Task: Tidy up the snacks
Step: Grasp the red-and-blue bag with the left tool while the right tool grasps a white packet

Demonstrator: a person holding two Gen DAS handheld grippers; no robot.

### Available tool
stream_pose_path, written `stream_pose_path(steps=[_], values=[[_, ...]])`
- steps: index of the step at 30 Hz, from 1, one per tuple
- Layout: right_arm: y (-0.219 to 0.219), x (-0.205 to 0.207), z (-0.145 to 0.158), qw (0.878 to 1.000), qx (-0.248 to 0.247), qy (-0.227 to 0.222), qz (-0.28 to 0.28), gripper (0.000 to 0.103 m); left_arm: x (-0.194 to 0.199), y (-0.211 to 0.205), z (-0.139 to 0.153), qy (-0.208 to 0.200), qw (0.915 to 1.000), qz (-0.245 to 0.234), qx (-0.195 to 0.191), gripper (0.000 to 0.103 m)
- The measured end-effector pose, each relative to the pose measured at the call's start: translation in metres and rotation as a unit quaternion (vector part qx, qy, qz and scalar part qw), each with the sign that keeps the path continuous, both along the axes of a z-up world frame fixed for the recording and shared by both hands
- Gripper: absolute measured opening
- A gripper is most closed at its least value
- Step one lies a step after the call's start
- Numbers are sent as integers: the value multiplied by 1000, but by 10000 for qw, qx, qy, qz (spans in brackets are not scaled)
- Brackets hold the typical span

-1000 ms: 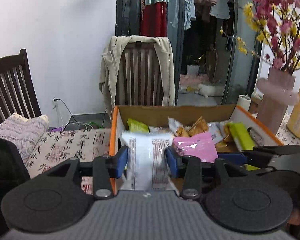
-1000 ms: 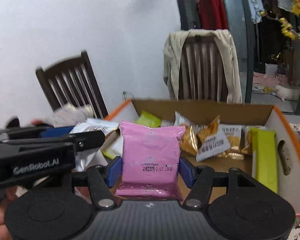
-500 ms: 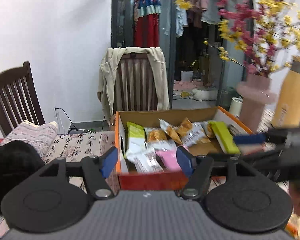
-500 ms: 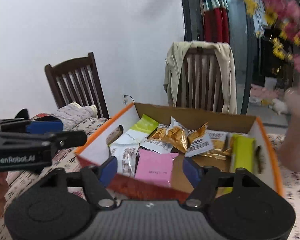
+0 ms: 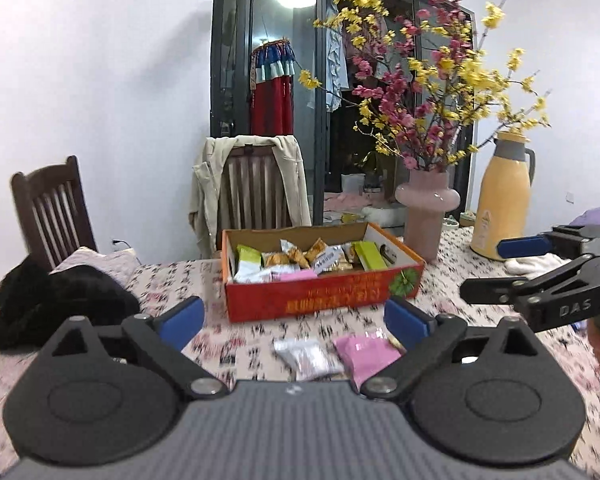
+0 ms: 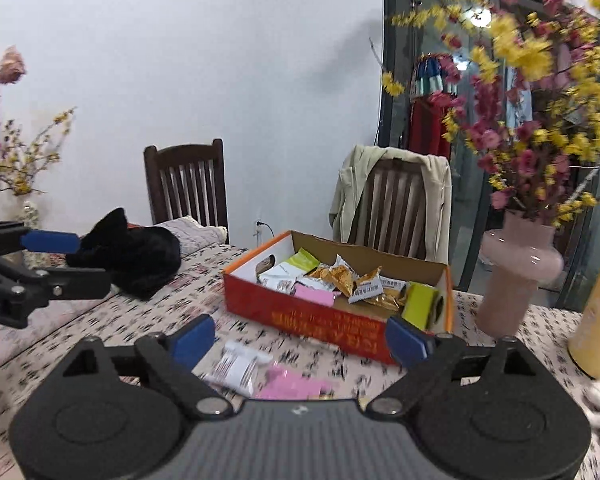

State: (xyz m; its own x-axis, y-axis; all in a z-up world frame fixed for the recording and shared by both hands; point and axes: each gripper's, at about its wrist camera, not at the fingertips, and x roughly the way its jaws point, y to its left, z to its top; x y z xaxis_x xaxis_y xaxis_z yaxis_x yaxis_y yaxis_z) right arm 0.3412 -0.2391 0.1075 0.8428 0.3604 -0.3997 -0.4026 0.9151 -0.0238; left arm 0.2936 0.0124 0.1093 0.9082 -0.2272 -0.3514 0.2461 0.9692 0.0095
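Left wrist view: the left gripper (image 5: 294,320), its jaws just swung wide and empty, has drawn back from the snack box (image 5: 324,276), where the white packet it held a second ago now lies. Another white packet (image 5: 306,356) and pink packet (image 5: 366,354) wait on the tablecloth (image 5: 172,280).

Right wrist view: the right gripper (image 6: 298,340) has likewise opened and holds nothing; its pink packet rests in the snack box (image 6: 332,316). Two loose packets likely go next.
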Motion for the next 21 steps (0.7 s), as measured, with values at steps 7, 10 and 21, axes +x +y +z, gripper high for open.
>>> stream_pose_path(steps=[7, 10, 21], values=[[-12, -81, -30, 9995, 180, 77, -252, 95, -70, 2, -24, 76, 9999, 137, -74, 103], [-11, -111, -49, 9990, 42, 26, -448, 95, -94, 0, -46, 195, 9994, 266, 74, 103], [1, -174, -101, 9964, -228, 316, -751, 95, -122, -8, -91, 748, 9964, 272, 275, 103]])
